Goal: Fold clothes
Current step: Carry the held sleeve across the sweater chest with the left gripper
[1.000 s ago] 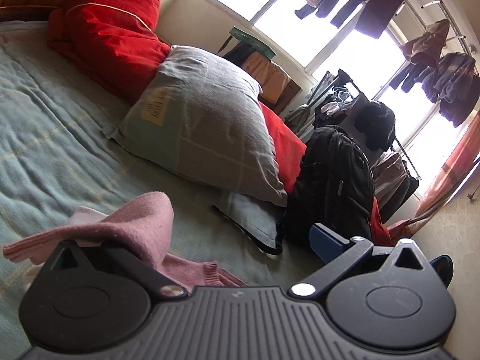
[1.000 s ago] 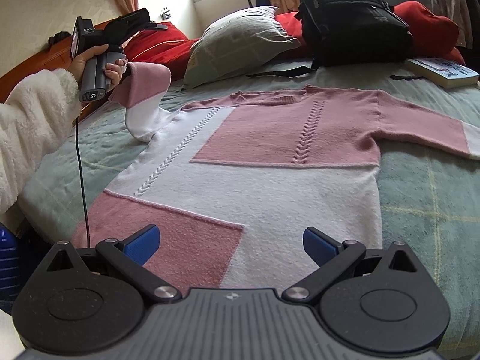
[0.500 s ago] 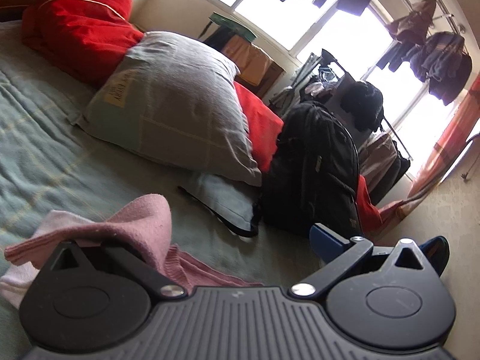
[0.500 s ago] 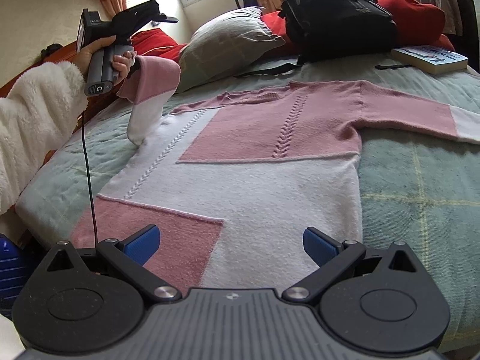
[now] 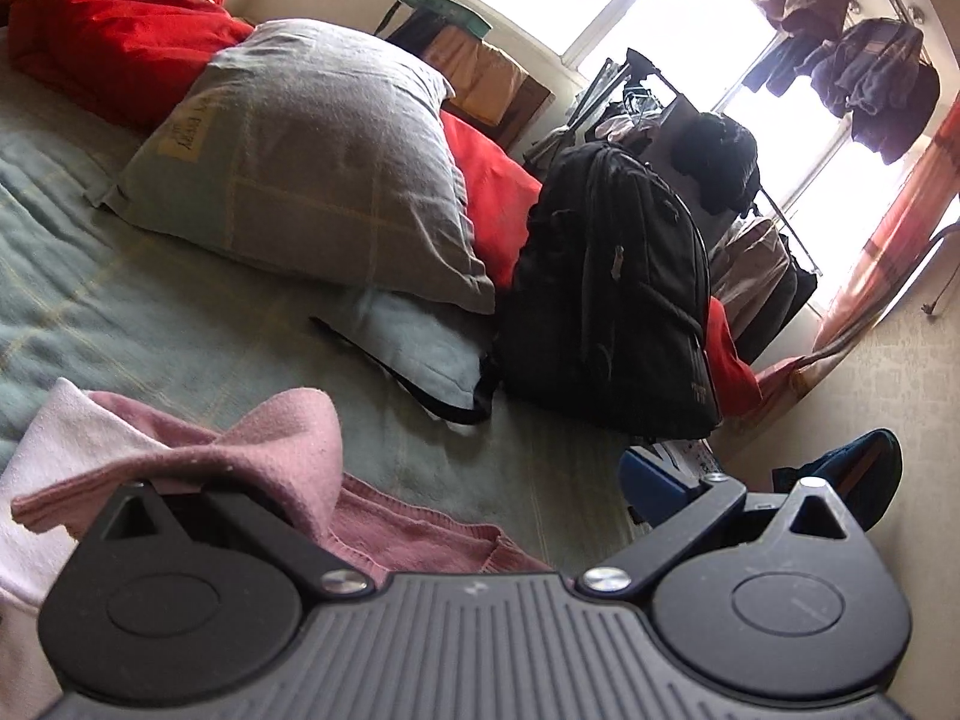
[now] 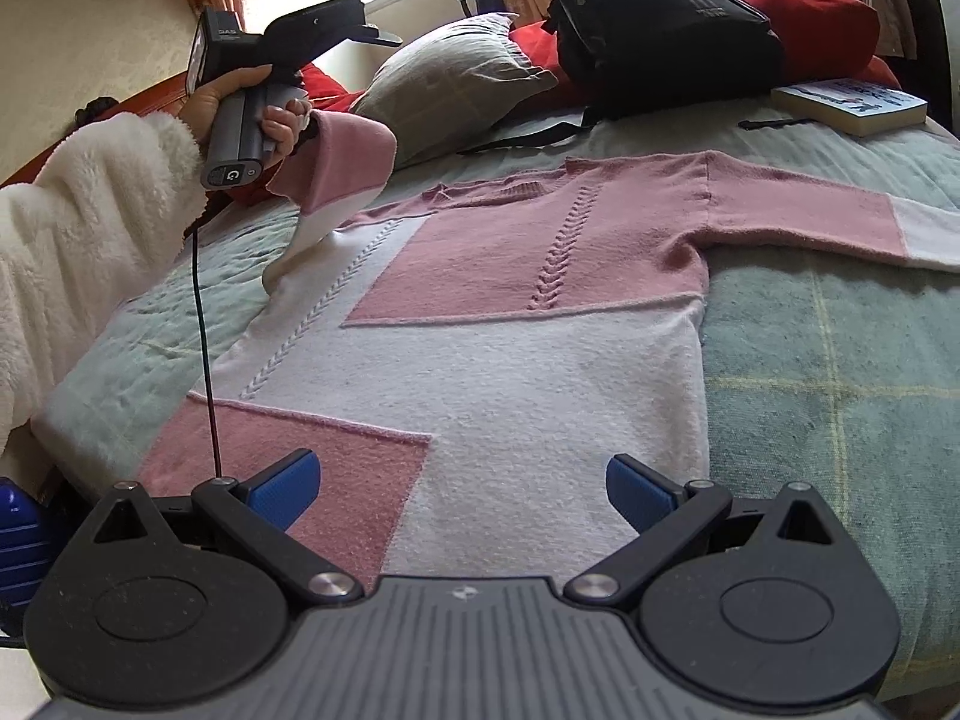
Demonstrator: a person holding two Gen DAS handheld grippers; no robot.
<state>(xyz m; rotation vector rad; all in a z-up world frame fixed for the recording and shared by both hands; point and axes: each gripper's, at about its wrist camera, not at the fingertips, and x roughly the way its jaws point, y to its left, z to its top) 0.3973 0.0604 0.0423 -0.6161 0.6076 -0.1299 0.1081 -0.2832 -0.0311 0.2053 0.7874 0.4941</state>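
Sweater sleeve lifted, bed open.

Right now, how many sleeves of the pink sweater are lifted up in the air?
1. The left gripper holds one sleeve up off the bed. The other sleeve lies flat on the green blanket, stretched toward the book.

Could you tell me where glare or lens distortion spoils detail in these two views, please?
Left wrist view: the windows blow out white, leaving the hanging clothes as silhouettes. Right wrist view: light is even, but the fisheye bows the bed and the sweater.
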